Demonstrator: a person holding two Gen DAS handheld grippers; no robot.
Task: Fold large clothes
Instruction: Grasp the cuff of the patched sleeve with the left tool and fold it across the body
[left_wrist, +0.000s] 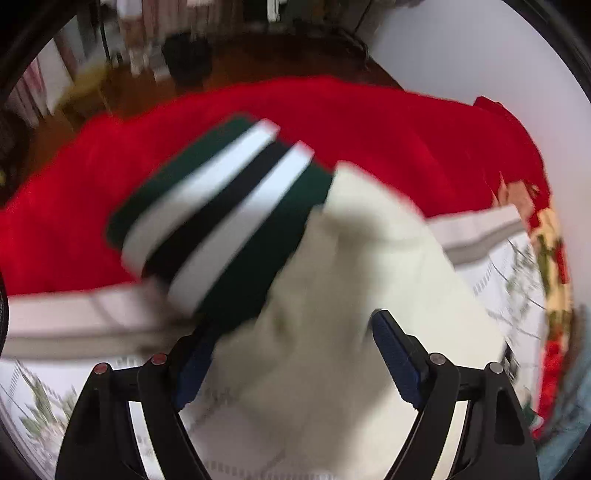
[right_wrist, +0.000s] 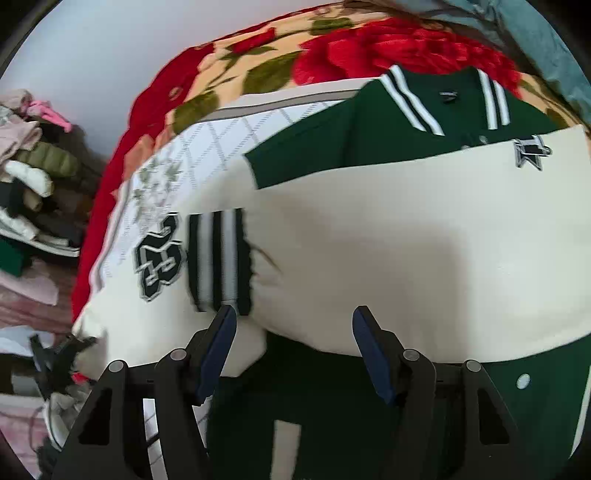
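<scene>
- The jacket (right_wrist: 369, 236) is a varsity-style piece: dark green body, cream sleeves, and ribbed trim striped green, white and black.
- It lies on a white quilted cover (right_wrist: 207, 147) with a grey diamond pattern, spread over a red floral blanket (right_wrist: 258, 62) on what looks like a bed.
- In the right wrist view a cream sleeve is folded across the green front, its striped cuff (right_wrist: 219, 258) ending beside a green-and-white emblem patch (right_wrist: 159, 258).
- That view also shows the striped collar (right_wrist: 447, 99) at the far end, a small star-like patch (right_wrist: 532, 151) on the cream cloth, and a white snap button (right_wrist: 523, 381) on the green front.
- The right tool (right_wrist: 293, 347) hangs over the sleeve's near edge with its blue-padded fingers spread; nothing is pinched between them.
- The left wrist view is heavily motion-blurred. It shows the other cream sleeve (left_wrist: 351, 295) and its striped cuff (left_wrist: 221, 218) seen against the plain red side of the blanket (left_wrist: 369, 122).
- The left tool (left_wrist: 284, 362) has its fingers spread wide, with cream cloth lying between them; the pads do not press on it.
- Only the left view shows a dark wood floor (left_wrist: 258, 66) and blurred furniture beyond the bed.
- Only the right view shows a heap of clothes (right_wrist: 33, 177) at the left side and a grey-blue cloth (right_wrist: 517, 22) past the blanket.
</scene>
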